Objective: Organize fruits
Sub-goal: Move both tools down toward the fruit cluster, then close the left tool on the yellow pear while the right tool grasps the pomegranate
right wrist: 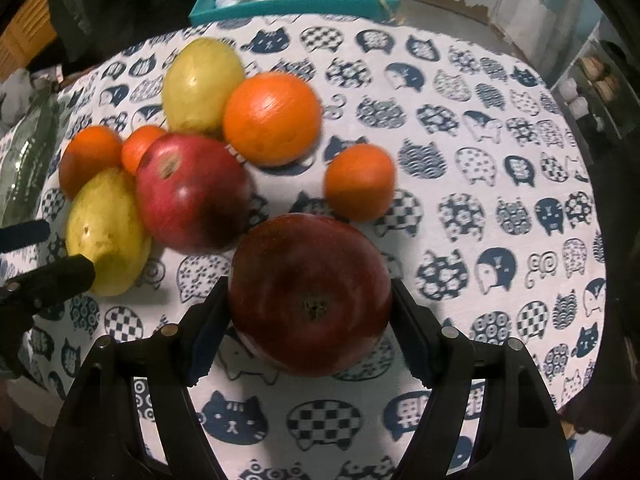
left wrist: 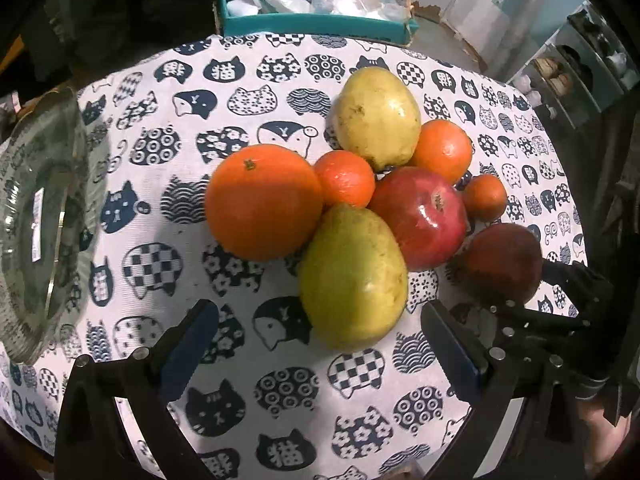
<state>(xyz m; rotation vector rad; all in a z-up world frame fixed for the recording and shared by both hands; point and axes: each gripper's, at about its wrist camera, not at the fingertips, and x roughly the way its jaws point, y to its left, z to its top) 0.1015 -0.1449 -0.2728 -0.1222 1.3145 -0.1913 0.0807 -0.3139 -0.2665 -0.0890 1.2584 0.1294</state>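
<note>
A round counter [right wrist: 500, 92] under a white cloth printed with navy cat faces carries your fruit, with a teal box of plastic bags [left wrist: 316, 20] beyond its far edge. Low in the right wrist frame, the big dark red apple [right wrist: 310, 292] sits between the pads of your right hand-held gripper [right wrist: 310, 320], which look clamped against its flanks. The grip sits low on a smooth round skin, so it could squirt out as you lift. Up and left of it, the shiny red apple [right wrist: 192, 192] touches the yellow-green pear [right wrist: 106, 232]; the small tangerine [right wrist: 360, 182] lies just beside the dark apple, and a bump would roll either one. In the left wrist frame your left hand-held gripper [left wrist: 320, 344] stands wide apart around the pear's near end, holding nothing. The ribbed clear glass bowl [left wrist: 36, 216] at the left edge stands tilted; fruit dropped in hard could tip it.
</note>
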